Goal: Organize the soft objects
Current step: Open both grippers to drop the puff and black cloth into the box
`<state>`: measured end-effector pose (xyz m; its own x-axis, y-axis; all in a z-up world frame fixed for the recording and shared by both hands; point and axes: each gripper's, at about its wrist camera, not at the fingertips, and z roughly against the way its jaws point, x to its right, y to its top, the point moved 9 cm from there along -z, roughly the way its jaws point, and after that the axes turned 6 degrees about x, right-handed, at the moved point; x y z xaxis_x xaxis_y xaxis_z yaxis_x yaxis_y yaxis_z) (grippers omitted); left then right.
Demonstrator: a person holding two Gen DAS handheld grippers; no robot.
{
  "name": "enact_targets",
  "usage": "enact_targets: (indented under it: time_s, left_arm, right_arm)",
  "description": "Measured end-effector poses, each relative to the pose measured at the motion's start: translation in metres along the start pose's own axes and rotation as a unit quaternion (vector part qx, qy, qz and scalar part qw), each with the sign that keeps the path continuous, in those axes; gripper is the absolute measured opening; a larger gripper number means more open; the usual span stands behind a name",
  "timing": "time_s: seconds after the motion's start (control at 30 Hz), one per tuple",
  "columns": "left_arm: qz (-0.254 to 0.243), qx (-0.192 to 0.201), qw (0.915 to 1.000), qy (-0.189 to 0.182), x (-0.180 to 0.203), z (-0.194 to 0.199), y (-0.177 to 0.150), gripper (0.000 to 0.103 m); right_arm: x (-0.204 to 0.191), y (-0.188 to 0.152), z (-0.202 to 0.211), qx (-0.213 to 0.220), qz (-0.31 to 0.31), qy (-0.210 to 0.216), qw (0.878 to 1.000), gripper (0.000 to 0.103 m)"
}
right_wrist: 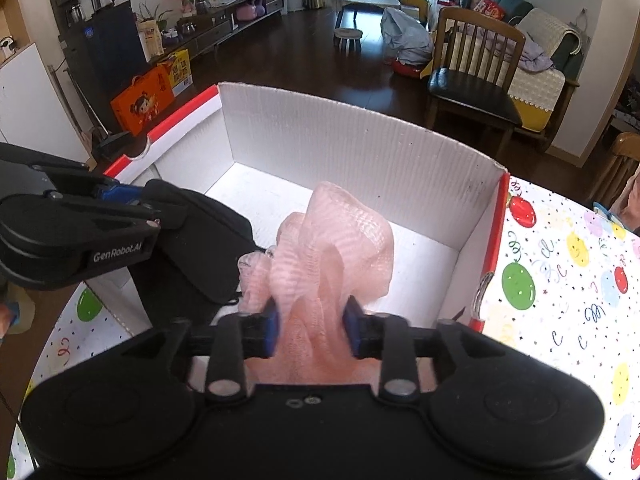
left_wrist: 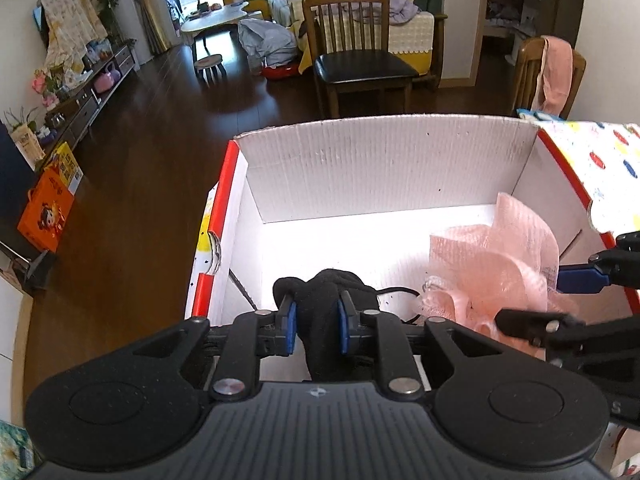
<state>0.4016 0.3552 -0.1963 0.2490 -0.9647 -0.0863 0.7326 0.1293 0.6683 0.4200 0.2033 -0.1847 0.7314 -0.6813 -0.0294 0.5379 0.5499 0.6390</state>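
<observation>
Now both soft things are down inside the white box [left_wrist: 380, 168], which stands on the balloon-print bench [right_wrist: 568, 264]; in my judgement only the letting go is left. My left gripper [left_wrist: 316, 322] has the black glove [left_wrist: 324, 296] between its blue pads, jaws nearly together and seemingly pinching it, toward the box's seven o'clock corner; my right gripper [right_wrist: 310, 326] straddles the pink mesh sponge [right_wrist: 328, 236] at about four o'clock, jaws parted, whether the pads press I cannot tell.
</observation>
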Motion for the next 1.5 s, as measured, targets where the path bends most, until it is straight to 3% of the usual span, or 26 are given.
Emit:
enact_targets:
  time_s: [0.1, 0.53, 0.63, 0.67, 0.7, 0.83, 1.13, 1.5]
  left_arm:
    - [0.014, 0.001, 0.9999, -0.006, -0.003, 0.002, 0.000, 0.021]
    - [0.010, 0.012, 0.9999, 0.007, -0.003, 0.025, -0.002, 0.023]
    - [0.010, 0.014, 0.9998, 0.005, -0.001, 0.031, -0.001, 0.041]
    - [0.008, 0.018, 0.9998, 0.004, 0.000, 0.034, 0.000, 0.067]
    - [0.005, 0.025, 0.9997, 0.007, 0.001, 0.038, 0.001, 0.083]
    - [-0.007, 0.044, 0.9989, 0.015, 0.008, 0.057, 0.004, 0.084]
    - [-0.002, 0.082, 0.9966, -0.011, 0.042, 0.124, 0.006, 0.084]
    - [0.015, 0.110, 0.9936, -0.022, 0.103, 0.199, -0.006, 0.084]
  right_arm:
    - [0.003, 0.002, 0.005, 0.007, -0.001, 0.003, 1.000, 0.047]
    - [0.008, 0.008, 0.043, 0.036, -0.025, 0.013, 0.999, 0.058]
    - [0.009, 0.009, 0.057, 0.048, -0.025, 0.018, 0.998, 0.062]
    - [0.009, 0.010, 0.062, 0.052, -0.025, 0.020, 0.998, 0.062]
    - [0.010, 0.010, 0.068, 0.056, -0.026, 0.023, 0.998, 0.062]
    - [0.016, 0.011, 0.093, 0.071, -0.029, 0.034, 0.996, 0.063]
    - [0.044, 0.004, 0.168, 0.119, -0.023, 0.049, 0.991, 0.070]
    - [0.083, -0.026, 0.237, 0.161, -0.019, 0.065, 0.985, 0.075]
